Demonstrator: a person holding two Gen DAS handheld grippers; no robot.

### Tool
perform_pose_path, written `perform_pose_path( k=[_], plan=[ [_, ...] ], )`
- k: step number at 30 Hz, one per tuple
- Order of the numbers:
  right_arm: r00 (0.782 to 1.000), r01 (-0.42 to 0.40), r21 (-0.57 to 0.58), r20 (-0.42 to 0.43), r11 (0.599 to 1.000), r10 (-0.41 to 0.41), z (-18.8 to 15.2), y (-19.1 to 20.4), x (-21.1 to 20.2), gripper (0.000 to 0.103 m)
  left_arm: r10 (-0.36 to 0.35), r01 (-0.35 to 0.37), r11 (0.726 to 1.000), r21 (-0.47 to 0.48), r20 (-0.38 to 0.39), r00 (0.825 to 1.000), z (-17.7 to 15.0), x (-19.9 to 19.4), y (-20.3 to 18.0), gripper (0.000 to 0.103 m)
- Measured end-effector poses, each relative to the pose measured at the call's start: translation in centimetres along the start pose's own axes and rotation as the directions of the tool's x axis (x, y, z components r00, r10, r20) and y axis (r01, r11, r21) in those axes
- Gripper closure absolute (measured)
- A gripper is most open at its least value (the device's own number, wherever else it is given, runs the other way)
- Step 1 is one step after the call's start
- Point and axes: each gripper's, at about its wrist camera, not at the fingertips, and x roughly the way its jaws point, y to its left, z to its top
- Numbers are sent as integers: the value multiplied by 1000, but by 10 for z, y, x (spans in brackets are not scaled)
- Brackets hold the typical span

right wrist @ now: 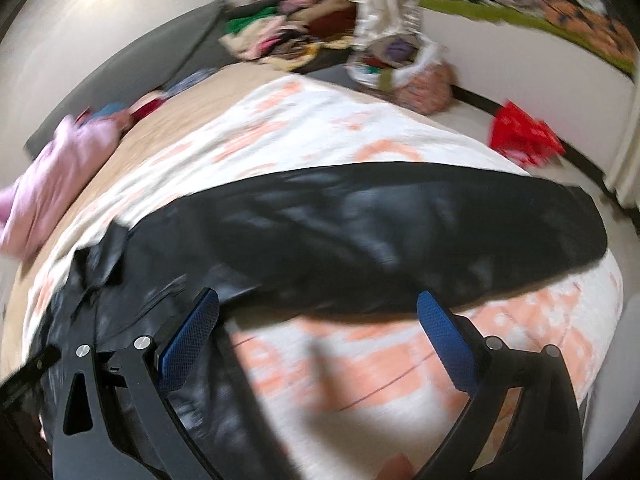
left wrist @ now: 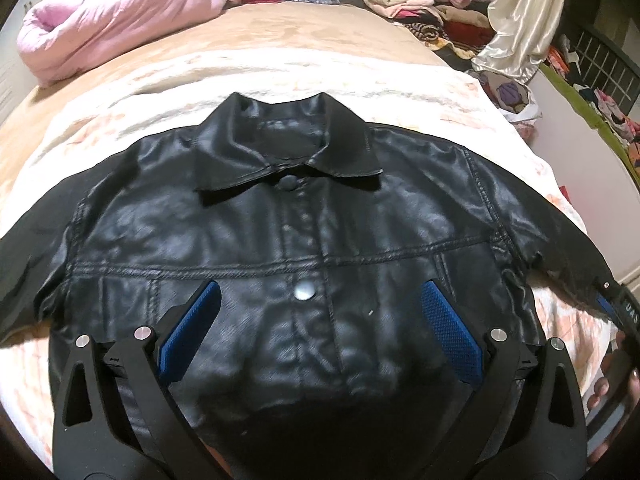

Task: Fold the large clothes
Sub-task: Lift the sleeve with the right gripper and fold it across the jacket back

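Jacket (left wrist: 304, 240), black leather-look, lies flat & front-up on white/peach patterned bedspread (left wrist: 440, 92), collar (left wrist: 288, 152) at far side, buttoned down the middle w/ one silver snap (left wrist: 304, 291) showing. L to R in left wrist view: pink quilt (left wrist: 108, 28) bundled at far left of bed; left sleeve running off to left; left gripper (left wrist: 320, 312) over jacket's lower chest, blue pads (left wrist: 192, 328) wide apart, nothing between them; right sleeve (right wrist: 400, 232) stretched out to right; clothes pile (left wrist: 420, 0) & cream satin fabric (left wrist: 520, 20) at far right beyond bed. Right gripper (right wrist: 318, 316), seen in blurry right wrist view, is above bedspread just near side of right sleeve, fingers spread apart, not clamped on anything. Red bag (right wrist: 524, 140) on floor at far right.
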Motion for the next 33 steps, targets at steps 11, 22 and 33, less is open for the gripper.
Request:
perform_pose_path(
  k=[11,22,33],
  plan=[
    [996,88,403,-25,911,-85,9,-123,30,4,-14,15,999,39,-32,999,20,33,-28,9],
    [995,-53,634,98,772,-13,23,-181,55,4,-21,23,999,36,-59,998,31,52,-42,9],
    [909,-382,472,349,794,230,78,-173,35,94,-52,53,999,13,-51,997,40,46,-38,9]
  ],
)
